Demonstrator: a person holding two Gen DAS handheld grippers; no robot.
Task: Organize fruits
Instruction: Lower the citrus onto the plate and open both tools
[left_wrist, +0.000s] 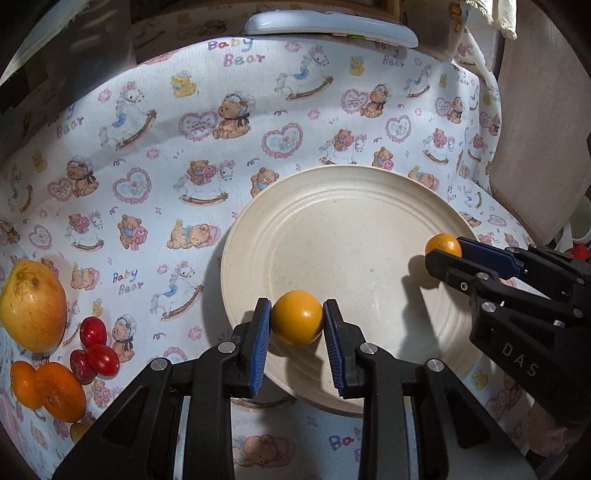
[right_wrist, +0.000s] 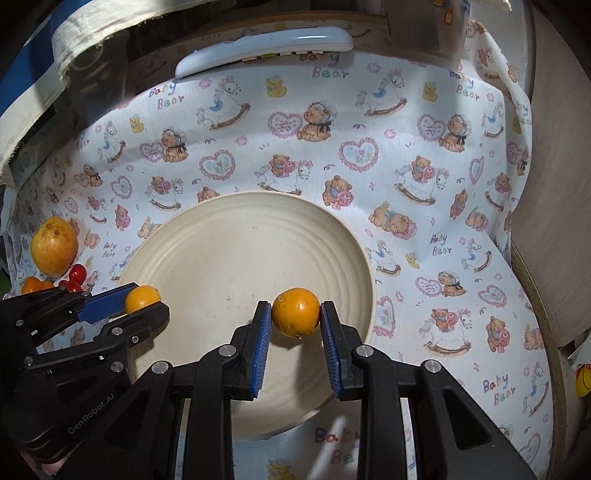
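Each gripper holds one small orange fruit above the cream plate (left_wrist: 369, 192). The left gripper (left_wrist: 297, 319) has its fingers narrow, clamped on the left fruit (left_wrist: 297, 317) over the plate's near-left rim. The right gripper (right_wrist: 295, 314) is likewise closed on the right fruit (right_wrist: 295, 312) over the near-right part of the plate.

Step in hand, as judged: set both fruits into the plate. Lower each fruit until it rests on the plate floor before the fingers open. Release inside the raised rim, not on it, since a round fruit probably rolls. Keep the two grippers apart so that they do not collide.

Materials and shapes:
- Plate: round, shallow, matte, with concentric ridges and faint specks.
- Held fruits: near-spherical, smooth, glossy skin.
- Finger pads: blue, ribbed; gripper bodies are black plastic.
- Surface: covered by a soft printed cloth (left_wrist: 155, 155) with bears and hearts.

Remaining fruit lies on the cloth, well left of the plate: a large yellow fruit (left_wrist: 33, 306), three small red fruits (left_wrist: 94, 350) and oranges (left_wrist: 51, 391).
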